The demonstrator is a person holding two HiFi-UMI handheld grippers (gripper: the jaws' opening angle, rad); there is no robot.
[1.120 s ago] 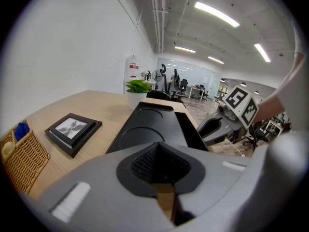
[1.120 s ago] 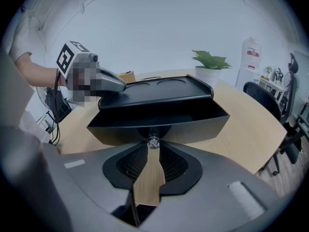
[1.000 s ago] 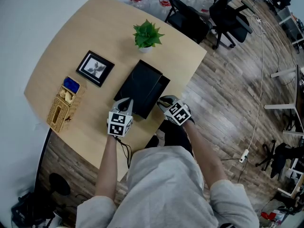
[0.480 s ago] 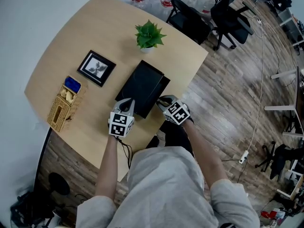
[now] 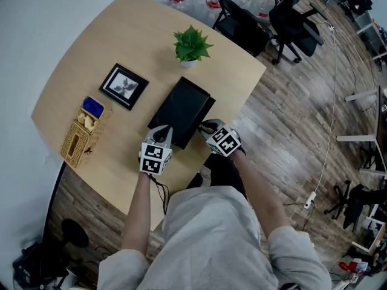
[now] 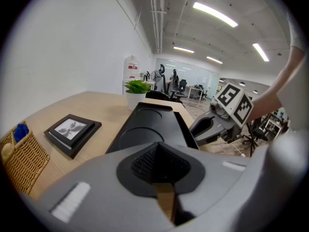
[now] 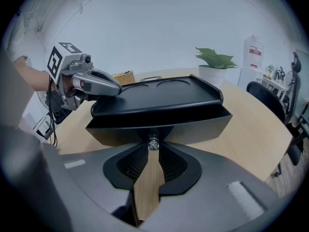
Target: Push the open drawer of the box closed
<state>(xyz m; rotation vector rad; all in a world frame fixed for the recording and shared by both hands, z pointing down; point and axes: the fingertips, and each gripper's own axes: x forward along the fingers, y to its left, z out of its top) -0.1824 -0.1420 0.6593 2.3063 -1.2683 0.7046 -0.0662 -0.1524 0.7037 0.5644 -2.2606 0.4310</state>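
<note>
A black box [image 5: 181,109] lies on the round wooden table [image 5: 103,41]. Its drawer [image 7: 193,124] sticks out a little from the side facing me and carries a small clear knob [image 7: 153,143]. My right gripper [image 7: 153,151] is at the drawer front, its jaws closed around that knob; the head view shows this gripper [image 5: 204,125] at the box's near right corner. My left gripper [image 5: 162,132] is shut and empty, with its tips at the box's near left corner. From the left gripper view the box top [image 6: 154,124] runs straight ahead.
A potted plant [image 5: 192,45] stands behind the box. A framed picture [image 5: 123,86] and a wicker basket [image 5: 81,135] lie to the left. The table's edge [image 5: 181,168] is just in front of me. Office chairs [image 5: 242,23] stand beyond the table.
The drawer has slid a little further into the box, and my right gripper has followed it. The left gripper has barely moved.
</note>
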